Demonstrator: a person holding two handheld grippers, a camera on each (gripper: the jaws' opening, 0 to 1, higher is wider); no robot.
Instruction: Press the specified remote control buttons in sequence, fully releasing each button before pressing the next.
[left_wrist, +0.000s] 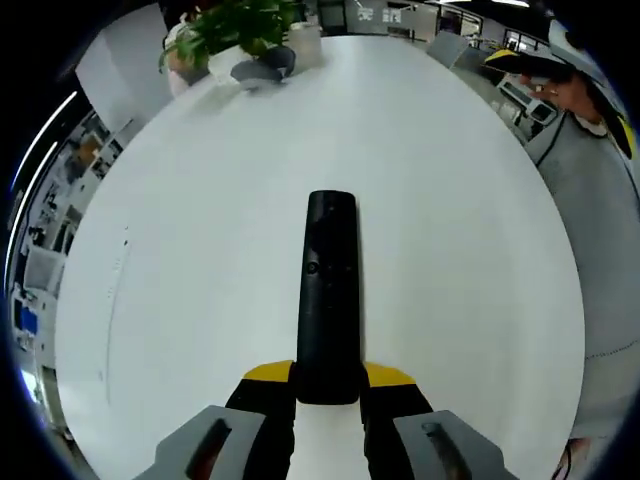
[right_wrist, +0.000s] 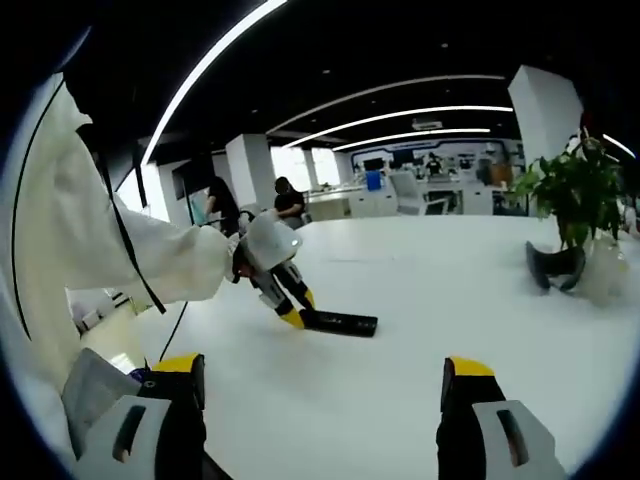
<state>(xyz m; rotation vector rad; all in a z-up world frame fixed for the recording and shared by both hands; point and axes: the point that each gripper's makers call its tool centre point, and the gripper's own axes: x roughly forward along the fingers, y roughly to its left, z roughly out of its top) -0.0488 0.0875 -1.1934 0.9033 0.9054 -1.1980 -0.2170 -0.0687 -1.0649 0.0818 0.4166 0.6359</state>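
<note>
We see the left gripper (left_wrist: 327, 385) clamped on the near end of the black remote (left_wrist: 328, 290), while the right gripper (right_wrist: 320, 385) hangs wide apart above the white table (right_wrist: 420, 290).

Bare table (left_wrist: 430, 200) around remote (left_wrist: 328, 290); plant (left_wrist: 235, 25) far.

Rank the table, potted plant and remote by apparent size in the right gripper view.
1. White table, largest by far.
2. Potted plant.
3. Black remote, smallest, clamped in the left gripper.
Plant and remote lie at different distances, so true sizes stay unsure.
</note>
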